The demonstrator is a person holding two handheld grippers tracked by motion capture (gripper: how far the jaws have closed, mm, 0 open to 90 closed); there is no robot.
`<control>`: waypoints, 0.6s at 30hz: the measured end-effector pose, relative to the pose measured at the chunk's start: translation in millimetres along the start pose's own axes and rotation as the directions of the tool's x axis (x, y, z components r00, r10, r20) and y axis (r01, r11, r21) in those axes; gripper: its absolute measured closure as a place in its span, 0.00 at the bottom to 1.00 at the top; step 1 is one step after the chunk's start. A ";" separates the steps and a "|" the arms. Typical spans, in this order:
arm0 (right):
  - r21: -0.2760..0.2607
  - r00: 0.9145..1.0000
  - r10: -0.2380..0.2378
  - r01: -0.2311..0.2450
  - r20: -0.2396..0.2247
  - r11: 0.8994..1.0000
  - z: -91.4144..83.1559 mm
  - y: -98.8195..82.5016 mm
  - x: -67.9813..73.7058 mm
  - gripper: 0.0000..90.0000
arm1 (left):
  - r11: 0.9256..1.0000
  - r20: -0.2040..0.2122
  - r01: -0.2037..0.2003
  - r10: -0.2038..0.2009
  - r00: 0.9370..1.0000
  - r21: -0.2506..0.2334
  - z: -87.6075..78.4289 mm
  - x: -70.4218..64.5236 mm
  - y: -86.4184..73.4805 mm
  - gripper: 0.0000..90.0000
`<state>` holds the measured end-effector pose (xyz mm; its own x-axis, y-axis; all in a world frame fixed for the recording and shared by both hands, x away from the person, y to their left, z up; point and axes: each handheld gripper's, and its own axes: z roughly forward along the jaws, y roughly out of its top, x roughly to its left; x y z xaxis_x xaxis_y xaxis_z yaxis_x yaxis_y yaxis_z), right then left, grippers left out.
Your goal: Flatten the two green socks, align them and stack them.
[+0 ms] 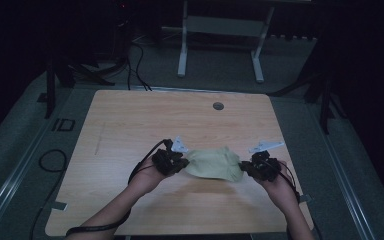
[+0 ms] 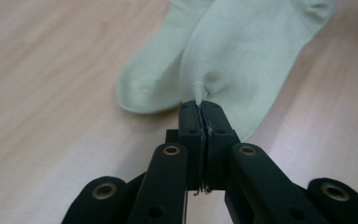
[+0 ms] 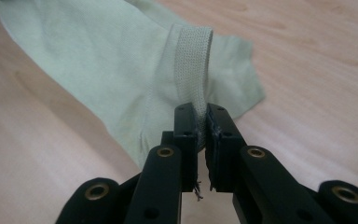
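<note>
Dim room surrounds a light wooden desk, with a white metal frame standing on the grey floor beyond its far edge. Near the desk's front edge, a pale green sock is stretched between both tools and lifted above the wood, its shadow visible beneath. Left hand-held gripper has its jaws pressed together, pinching a small tuck of the sock's fabric. Right hand-held gripper has its jaws clamped on the ribbed cuff band. A round grommet sits near the desk's far edge.
</note>
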<state>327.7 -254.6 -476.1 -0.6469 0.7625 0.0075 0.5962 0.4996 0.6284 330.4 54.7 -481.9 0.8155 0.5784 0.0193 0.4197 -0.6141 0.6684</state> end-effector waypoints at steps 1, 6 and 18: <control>0.000 1.000 0.000 0.000 0.000 1.000 0.0 0.0 0.0 0.93 | 1.000 0.003 0.001 -0.001 1.000 0.005 0.2 3.6 3.5 0.97; 0.015 1.000 0.020 -0.020 0.003 1.000 9.5 11.8 -13.1 0.93 | 1.000 -0.024 0.012 -0.011 1.000 0.024 4.1 20.5 16.5 0.97; 0.115 0.995 0.103 -0.101 -0.011 0.988 49.7 29.2 -50.7 0.92 | 0.993 -0.028 0.043 -0.040 0.999 0.113 49.9 40.3 23.7 0.97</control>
<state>401.5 -258.3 -496.8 -0.5874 0.8053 0.0802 0.7090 0.4643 0.5307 393.1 36.7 -502.4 0.7865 0.6174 0.0136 0.4966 -0.6454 0.5804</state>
